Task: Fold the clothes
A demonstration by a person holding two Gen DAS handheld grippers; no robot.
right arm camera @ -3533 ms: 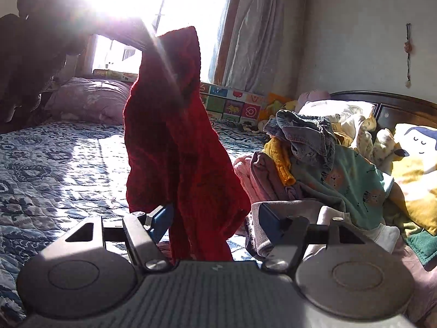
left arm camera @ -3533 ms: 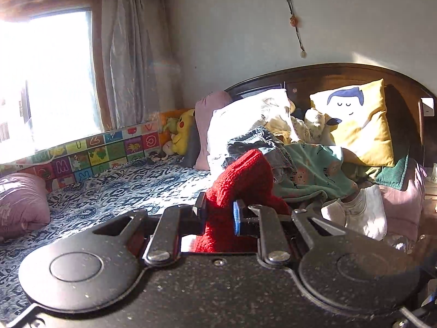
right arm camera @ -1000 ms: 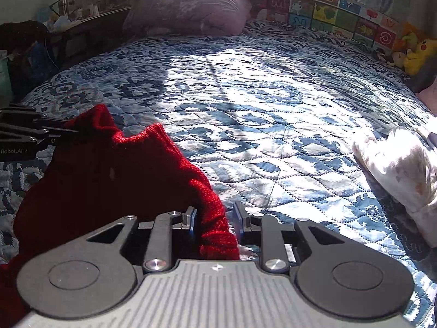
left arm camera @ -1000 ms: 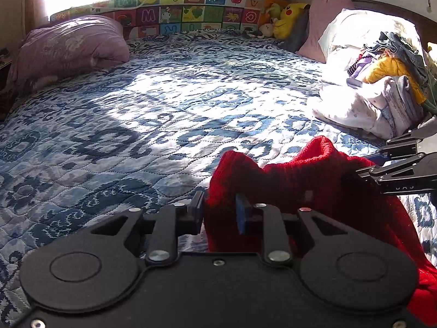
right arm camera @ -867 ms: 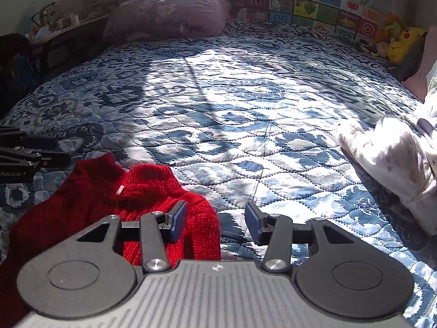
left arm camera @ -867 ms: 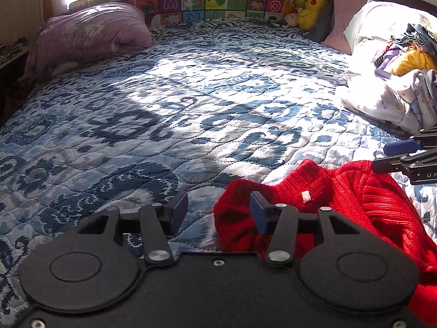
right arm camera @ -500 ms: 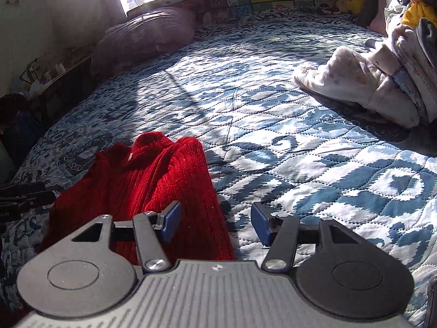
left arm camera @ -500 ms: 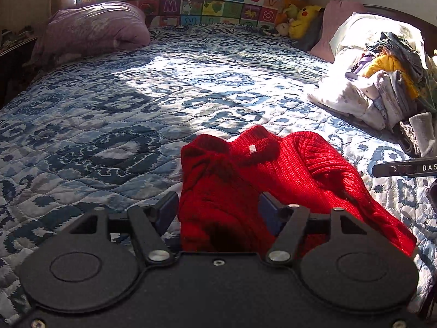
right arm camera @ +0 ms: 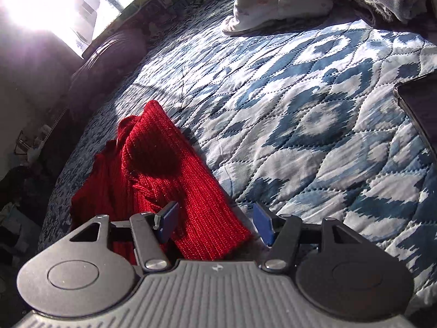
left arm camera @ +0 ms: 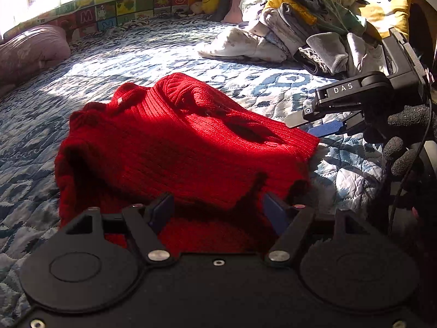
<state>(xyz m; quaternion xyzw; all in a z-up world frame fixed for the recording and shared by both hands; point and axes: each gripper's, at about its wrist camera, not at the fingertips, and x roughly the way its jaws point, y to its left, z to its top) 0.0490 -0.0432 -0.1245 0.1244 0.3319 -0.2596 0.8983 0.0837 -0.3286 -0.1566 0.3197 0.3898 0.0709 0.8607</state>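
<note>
**Sweater released, laid on quilt**

Sweater (left arm camera: 177, 142) has been dropped flat-ish on the quilt (right arm camera: 314, 114), still bunched. Left gripper (left arm camera: 218, 213) and right gripper (right arm camera: 213, 225) are both spread, nothing pinched. A second ago both were clamped on it, lifted. Spreading and folding judged next.

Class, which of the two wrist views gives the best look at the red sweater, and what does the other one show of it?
The left wrist view: the red sweater fills the middle, with collar, ribbing and near hem lit. The right wrist view shows it narrower, at lower left, its near end partly behind the open right gripper.
</note>
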